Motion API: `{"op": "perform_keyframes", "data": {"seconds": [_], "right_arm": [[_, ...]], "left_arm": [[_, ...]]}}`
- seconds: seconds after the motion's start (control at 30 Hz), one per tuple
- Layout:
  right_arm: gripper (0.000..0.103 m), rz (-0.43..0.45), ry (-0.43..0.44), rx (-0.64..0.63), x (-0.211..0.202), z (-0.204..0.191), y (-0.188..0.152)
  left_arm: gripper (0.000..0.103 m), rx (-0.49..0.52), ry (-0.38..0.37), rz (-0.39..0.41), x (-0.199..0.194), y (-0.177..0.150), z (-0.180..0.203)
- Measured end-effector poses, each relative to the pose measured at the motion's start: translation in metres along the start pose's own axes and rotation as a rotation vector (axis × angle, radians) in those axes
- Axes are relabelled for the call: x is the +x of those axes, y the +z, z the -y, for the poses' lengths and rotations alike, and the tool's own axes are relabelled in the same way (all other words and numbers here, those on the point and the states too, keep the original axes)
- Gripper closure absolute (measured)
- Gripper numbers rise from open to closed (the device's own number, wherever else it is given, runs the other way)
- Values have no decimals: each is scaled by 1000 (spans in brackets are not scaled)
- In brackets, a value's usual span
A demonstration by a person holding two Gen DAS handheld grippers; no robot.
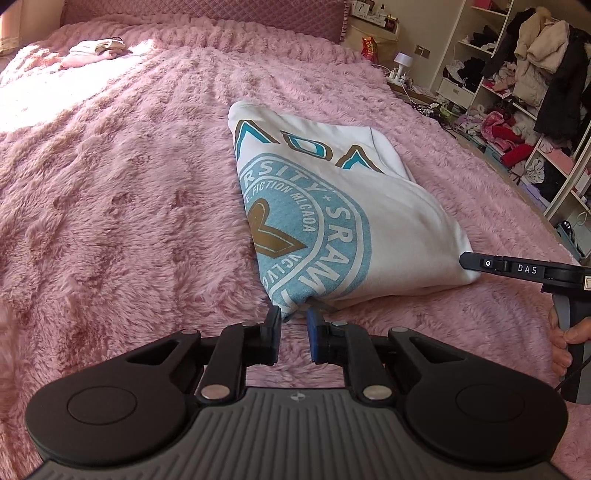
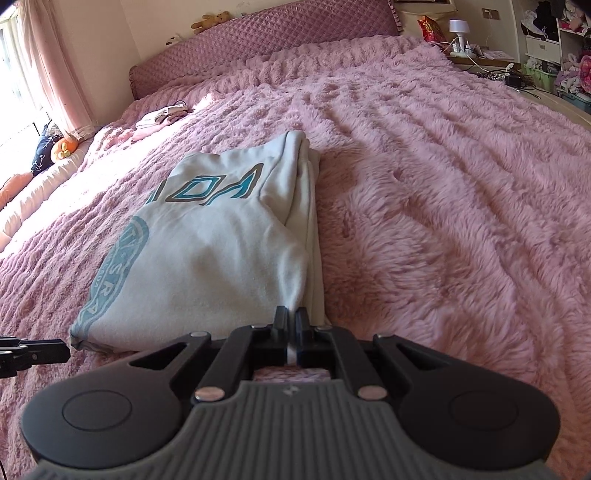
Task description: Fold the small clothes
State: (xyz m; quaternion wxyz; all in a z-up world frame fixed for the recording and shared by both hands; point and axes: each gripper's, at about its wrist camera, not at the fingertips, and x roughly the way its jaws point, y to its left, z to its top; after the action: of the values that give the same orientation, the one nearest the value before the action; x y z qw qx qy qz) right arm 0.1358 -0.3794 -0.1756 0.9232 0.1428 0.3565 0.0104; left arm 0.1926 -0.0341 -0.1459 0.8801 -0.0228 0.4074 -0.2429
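A folded white sweatshirt point(image 1: 388, 229) with a blue round print lies on the pink furry bedspread point(image 1: 129, 203). Its near left corner sits between the fingertips of my left gripper point(image 1: 293, 319), which is closed narrowly on that thick corner. My right gripper point(image 2: 291, 317) is shut on the sweatshirt's point(image 2: 221, 258) near right corner, and white cloth shows between its pads. In the left wrist view the right gripper point(image 1: 467, 263) reaches in from the right, held by a hand point(image 1: 565, 343). The left gripper point(image 2: 66, 349) enters the right wrist view at the left edge.
A small pile of folded clothes point(image 1: 96, 51) lies far back near the quilted headboard point(image 2: 295, 33). Open shelves crammed with clothes point(image 1: 517, 110) stand beyond the bed's right edge. A nightstand with a white lamp point(image 2: 458, 29) is at the back right.
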Motion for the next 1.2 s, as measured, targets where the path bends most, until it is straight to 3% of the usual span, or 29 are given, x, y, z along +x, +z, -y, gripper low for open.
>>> {"op": "perform_keyframes", "data": {"seconds": [0.07,0.13,0.17,0.2,0.37,0.5,0.63,0.67,0.7,0.93,1.0,1.07,1.17,1.2], "right_arm": [[103,4,-5,-6,-3,-2,2],[87,26,-17,-11,-10,-4,7],[73,43,-24,-13,-13,-4,12],[71,66,-19,-11,-16,-4,19],[70,148,7,-12,11,-2,87],[69,118,37,13,75,2,136],[65,78,-18,31,124,3,153],[69,63,-10,35,132,4,154],[99,34,13,42,141,5,155],[101,69,-39,2,148,1,156],[100,25,-44,-2,163,7,147],[97,40,-29,12,163,11,144],[72,57,7,60,150,20,146],[70,66,55,78,139,24,146]], "left_arm": [[87,-22,-13,35,-4,8,-1],[87,-37,-25,52,-1,15,-1],[87,-41,-30,52,2,18,0],[87,-47,-36,47,7,21,0],[86,-61,-50,12,30,22,8],[85,-61,-43,-2,39,16,10],[85,-80,-55,-11,45,15,6],[85,-81,-57,-14,46,15,6],[85,-79,-58,-16,47,14,5],[81,-82,-80,-3,48,13,5],[78,-79,-75,-15,53,11,4],[78,-87,-83,-21,54,10,1],[73,-99,-112,-19,46,14,-4],[71,-103,-124,-19,43,16,-6]]}}
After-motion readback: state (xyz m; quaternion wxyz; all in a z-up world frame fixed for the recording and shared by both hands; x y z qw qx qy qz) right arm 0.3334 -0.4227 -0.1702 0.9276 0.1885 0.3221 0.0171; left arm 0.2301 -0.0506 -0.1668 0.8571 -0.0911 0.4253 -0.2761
